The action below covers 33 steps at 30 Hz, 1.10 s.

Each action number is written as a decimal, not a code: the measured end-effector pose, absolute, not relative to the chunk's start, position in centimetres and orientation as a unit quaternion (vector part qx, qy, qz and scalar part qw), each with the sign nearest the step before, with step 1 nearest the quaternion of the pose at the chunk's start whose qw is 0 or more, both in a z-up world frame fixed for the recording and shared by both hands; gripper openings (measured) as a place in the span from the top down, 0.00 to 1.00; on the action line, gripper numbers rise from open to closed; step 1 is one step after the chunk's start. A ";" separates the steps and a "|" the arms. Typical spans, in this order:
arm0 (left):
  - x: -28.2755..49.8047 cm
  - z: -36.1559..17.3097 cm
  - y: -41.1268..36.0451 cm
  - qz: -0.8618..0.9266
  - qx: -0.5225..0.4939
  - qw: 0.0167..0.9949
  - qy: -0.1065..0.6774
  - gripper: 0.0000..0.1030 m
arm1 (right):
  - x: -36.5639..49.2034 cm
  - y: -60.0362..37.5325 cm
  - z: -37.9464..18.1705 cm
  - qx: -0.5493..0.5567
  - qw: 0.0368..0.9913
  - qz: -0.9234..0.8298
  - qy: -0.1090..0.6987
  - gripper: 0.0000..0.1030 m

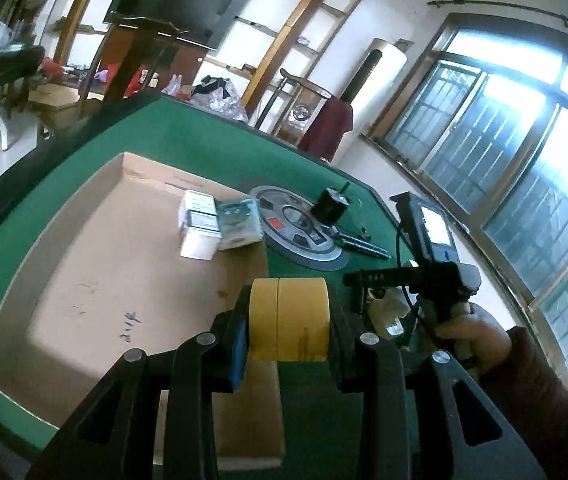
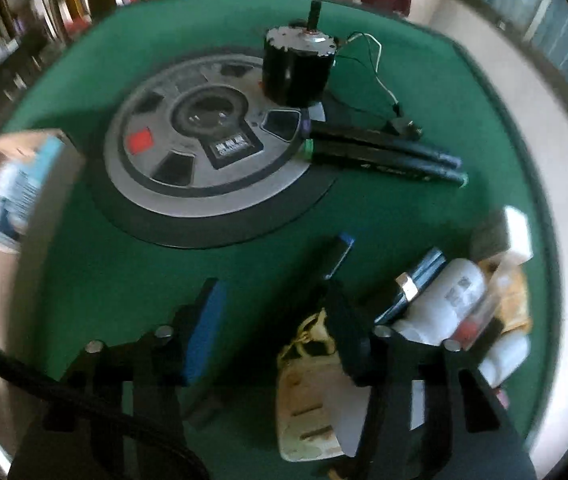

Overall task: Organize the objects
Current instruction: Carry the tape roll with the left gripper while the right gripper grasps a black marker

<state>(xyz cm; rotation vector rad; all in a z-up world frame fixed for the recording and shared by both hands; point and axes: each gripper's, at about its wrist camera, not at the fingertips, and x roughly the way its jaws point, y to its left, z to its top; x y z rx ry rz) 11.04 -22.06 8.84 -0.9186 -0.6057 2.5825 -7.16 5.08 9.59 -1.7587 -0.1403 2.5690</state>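
The left gripper [image 1: 289,354] is clamped on a fat roll of yellow masking tape [image 1: 289,318], pinched across its flat sides so the rounded face looks up at the camera. It hangs over the near right edge of the shallow brown cardboard tray [image 1: 64,280] on the green felt table [image 1: 204,148], roughly above the tray's wall and not clearly inside it. If the roll is let go here, I think it could catch the rim and roll off onto the felt, or trundle away on its curved face towards the two small white boxes [image 1: 220,220] at the tray's far corner.

The right gripper [image 2: 272,300] is spread wide with nothing between its blue pads [image 2: 204,328], hovering over bare felt beside a loose heap of small things: a white cylindrical bottle [image 2: 452,292], a cream plastic plug-like piece [image 2: 308,412], a dark flat item. The view is blurred, so a grab now might pinch two items together or nudge the pile. The black cylindrical motor [image 2: 298,68] trails thin wires that could snag on the two black marker pens [image 2: 384,152].
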 end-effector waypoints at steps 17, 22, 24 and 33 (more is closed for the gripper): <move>10.4 6.6 -23.3 0.893 -0.345 0.167 -0.235 0.73 | -3.5 2.7 8.9 -0.525 -0.054 0.846 -0.075 0.76; 10.9 7.2 -22.8 0.898 -0.348 0.158 -0.219 0.73 | -2.4 4.2 9.3 -0.515 -0.085 0.853 -0.004 0.88; 11.1 7.7 -23.0 0.902 -0.347 0.148 -0.211 0.73 | -2.0 4.7 9.5 -0.505 -0.101 0.857 0.024 0.88; 10.0 11.0 -26.3 0.912 -0.335 0.121 -0.203 0.73 | -0.3 5.5 13.0 -0.471 -0.211 0.839 0.176 0.88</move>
